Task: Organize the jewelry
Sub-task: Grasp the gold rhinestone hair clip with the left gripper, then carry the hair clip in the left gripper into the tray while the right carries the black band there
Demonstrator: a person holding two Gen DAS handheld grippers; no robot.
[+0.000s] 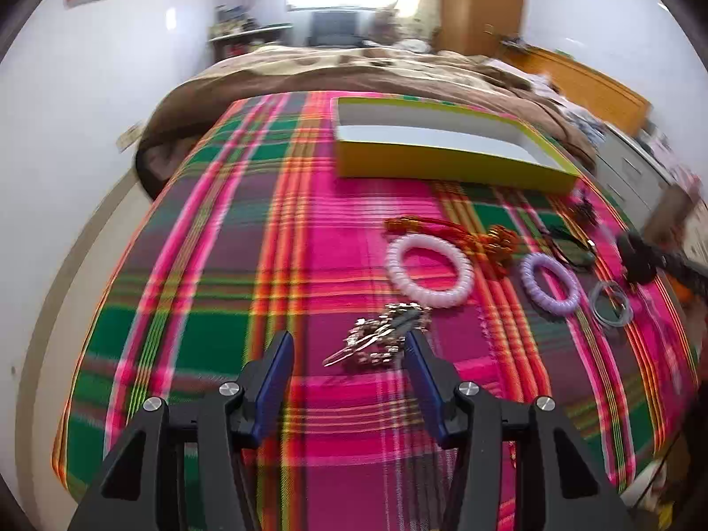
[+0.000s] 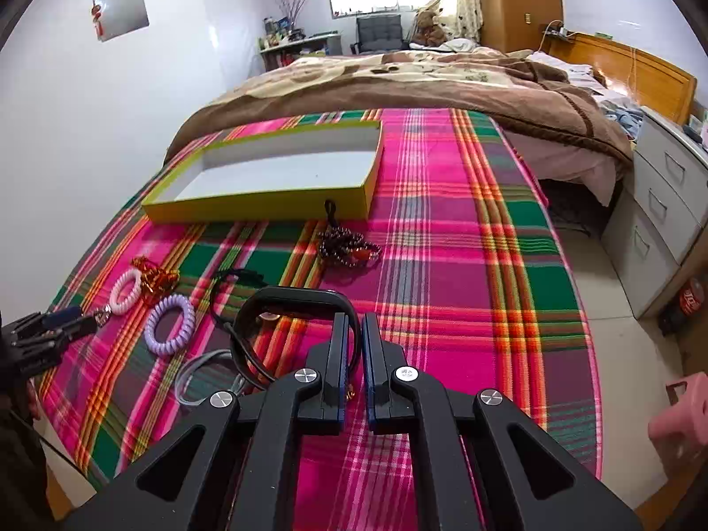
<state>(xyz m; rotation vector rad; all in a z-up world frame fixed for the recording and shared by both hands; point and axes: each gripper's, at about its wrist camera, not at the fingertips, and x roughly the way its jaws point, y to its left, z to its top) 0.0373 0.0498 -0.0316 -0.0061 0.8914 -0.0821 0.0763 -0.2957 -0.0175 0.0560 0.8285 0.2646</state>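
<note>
Currently, the left gripper is held with its jaws wide apart just above the plaid cloth, a silver hair clip lying between the fingertips but not seen to be touched. Meanwhile the right gripper is clamped on a black band, which is raised off the cloth on the near side of the yellow box. Nearer than the box a white coil bracelet, a purple coil bracelet, a red tassel and dark beads are spread on the cloth.
</note>
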